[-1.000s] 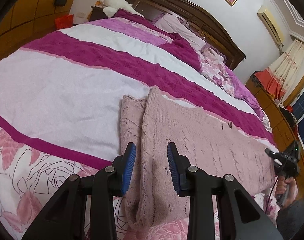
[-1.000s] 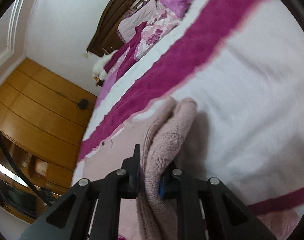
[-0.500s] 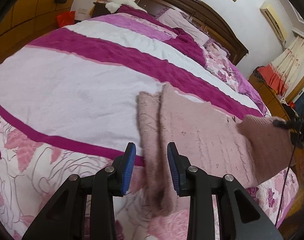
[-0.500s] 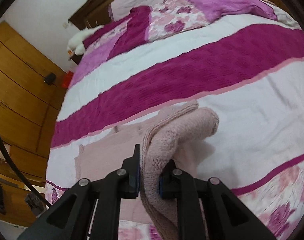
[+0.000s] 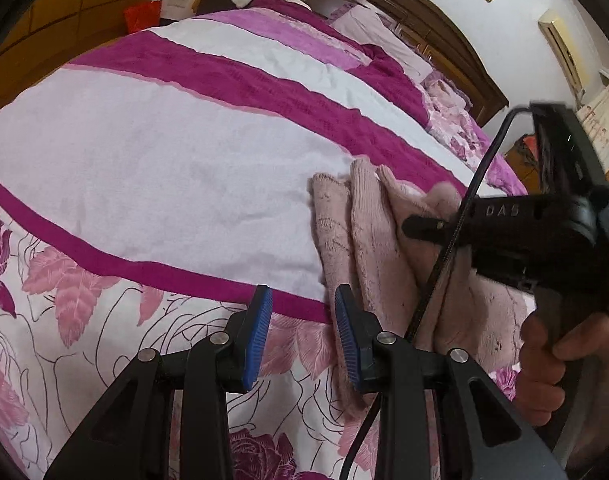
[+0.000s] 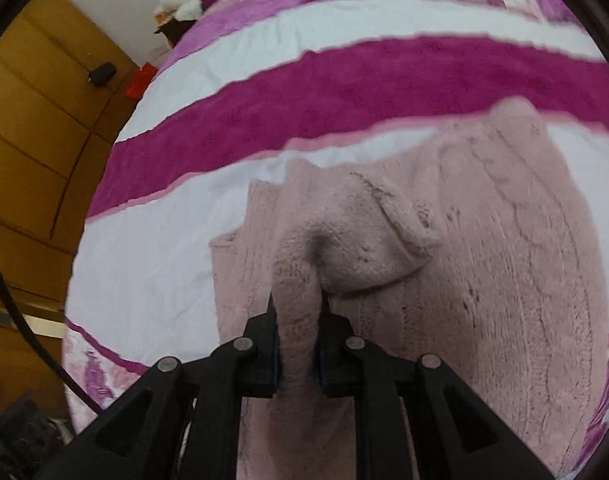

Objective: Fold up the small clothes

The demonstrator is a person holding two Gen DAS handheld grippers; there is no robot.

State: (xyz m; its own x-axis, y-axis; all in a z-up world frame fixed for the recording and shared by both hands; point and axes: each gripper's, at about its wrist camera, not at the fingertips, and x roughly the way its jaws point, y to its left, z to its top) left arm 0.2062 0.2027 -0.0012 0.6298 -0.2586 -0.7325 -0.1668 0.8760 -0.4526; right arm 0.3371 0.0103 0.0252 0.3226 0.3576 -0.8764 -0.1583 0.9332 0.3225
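Sweater (image 6: 484, 264) fold pinched in R claw (image 6: 297, 344).

A wide bed (image 5: 152, 152) carries everything, spread with a cover of white and magenta stripes and a rose-printed border (image 5: 104, 340). A pale pink knitted garment (image 5: 368, 240) lies directly on the cover, near the floral border, partly doubled over itself. Pillows (image 5: 376, 28) rest against the dark wooden headboard (image 5: 436, 16).

Your pale pink knitted sweater (image 6: 504, 248) lies on the striped bedspread, partly folded over itself in soft ridges. One bunched fold of it rises off the flat part, pinched upward, with cable-knit ribs showing.
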